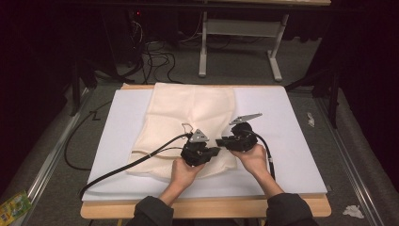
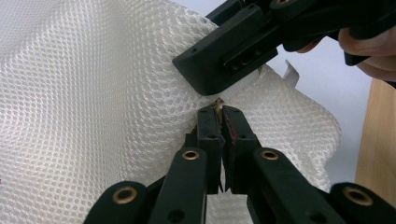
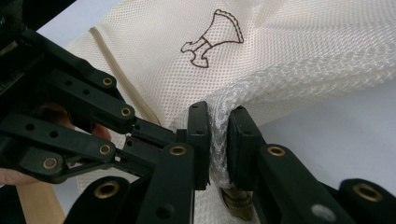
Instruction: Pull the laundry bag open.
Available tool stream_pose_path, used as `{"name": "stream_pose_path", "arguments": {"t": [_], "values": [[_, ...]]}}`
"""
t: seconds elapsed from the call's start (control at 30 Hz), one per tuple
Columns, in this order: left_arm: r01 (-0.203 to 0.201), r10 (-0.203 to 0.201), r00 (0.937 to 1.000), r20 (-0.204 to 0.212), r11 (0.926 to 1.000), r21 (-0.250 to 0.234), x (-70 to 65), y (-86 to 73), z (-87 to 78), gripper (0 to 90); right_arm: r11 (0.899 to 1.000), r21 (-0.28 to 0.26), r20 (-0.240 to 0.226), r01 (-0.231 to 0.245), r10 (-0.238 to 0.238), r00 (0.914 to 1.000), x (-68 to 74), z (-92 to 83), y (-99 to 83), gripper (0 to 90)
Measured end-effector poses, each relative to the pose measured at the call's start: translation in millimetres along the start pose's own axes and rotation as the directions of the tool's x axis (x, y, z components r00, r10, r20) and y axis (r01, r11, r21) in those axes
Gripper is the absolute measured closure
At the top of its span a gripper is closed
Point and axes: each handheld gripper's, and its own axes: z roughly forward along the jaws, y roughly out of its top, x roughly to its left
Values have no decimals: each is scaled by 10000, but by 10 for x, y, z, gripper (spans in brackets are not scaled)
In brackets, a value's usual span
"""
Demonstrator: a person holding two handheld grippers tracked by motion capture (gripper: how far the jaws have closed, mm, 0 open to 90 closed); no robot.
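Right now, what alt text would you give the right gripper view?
The right gripper pinches a fold of cream mesh bag between two black jaws. The left gripper bites the same edge beside it; a small brown outline logo shows above.

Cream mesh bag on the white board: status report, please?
Left gripper shut on something small at the cream mesh bag edge. Right gripper holds a bunched fold of mesh. Nothing in the way.
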Motion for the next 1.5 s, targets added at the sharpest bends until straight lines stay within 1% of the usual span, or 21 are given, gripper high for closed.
{"name": "stream_pose_path", "arguments": {"t": [0.1, 0.27, 0.3, 0.37, 0.4, 0.43, 0.57, 0.7, 0.8, 0.87, 1.03, 1.23, 1.27, 1.37, 1.43, 1.5], "values": [[38, -38, 10000, -15, 10000, 52, 19, 27, -35, 872, 9998, -26, -58, 219, -219, 9997, 7, -5, -3, 868], [-77, 81, 9998, -171, 9998, 207, 15, 24, -72, 873, 9994, -7, -131, 344, -344, 9993, 28, 8, 7, 880], [-65, 68, 9998, -199, 9998, 162, 13, 22, -74, 873, 9995, -9, -153, 327, -328, 9993, 27, 6, 5, 881], [-7, 7, 9997, -248, 10000, -9, 1, 28, -75, 872, 9993, -93, -44, 359, -360, 9993, 24, -14, 1, 882], [18, -19, 9997, -233, 10000, -34, 1, 29, -75, 872, 9992, -169, 28, 361, -361, 9993, 20, -31, -1, 883], [34, -35, 9997, -232, 10000, -26, 2, 30, -75, 872, 9993, -225, -24, 313, -313, 9995, 13, -35, -3, 883], [-122, 126, 9994, -333, 9998, 126, -2, 24, -94, 872, 9995, -231, -75, 216, -218, 9997, -13, -25, -16, 885], [-69, 74, 9995, -297, 9998, 168, -4, 25, -97, 873, 9995, -220, -97, 204, -206, 9997, -24, -35, -21, 885], [-153, 153, 9994, -320, 9999, 26, -19, 20, -120, 873, 9992, -350, -85, 166, -169, 9998, -35, -64, -36, 885], [-225, 227, 9990, -396, 9997, 44, -29, 3, -130, 872, 9991, -396, -79, 176, -180, 9998, -42, -64, -35, 885], [-102, 109, 9989, -459, 9998, 149, 4, -37, -157, 873, 9993, -356, -116, 98, -102, 9999, -44, -44, -30, 886], [-151, 156, 9989, -442, 9998, 127, 12, -24, -186, 873, 9992, -383, -102, 97, -101, 9999, -36, -49, -26, 886], [-155, 159, 9990, -412, 9998, 121, 14, -26, -190, 873, 9990, -399, -109, 181, -186, 9998, -43, -54, -29, 886], [-57, 63, 9990, -438, 9999, 126, 19, -42, -199, 873, 9994, -313, -77, 162, -164, 9998, -48, -64, -33, 886], [-25, 30, 9991, -435, 9999, 128, 29, -52, -212, 873, 9993, -349, -93, 130, -134, 9999, -55, -71, -40, 886], [-91, 99, 9987, -503, 9998, 174, 32, -52, -222, 872, 9994, -315, -80, 136, -139, 9999, -58, -74, -41, 886]]}}
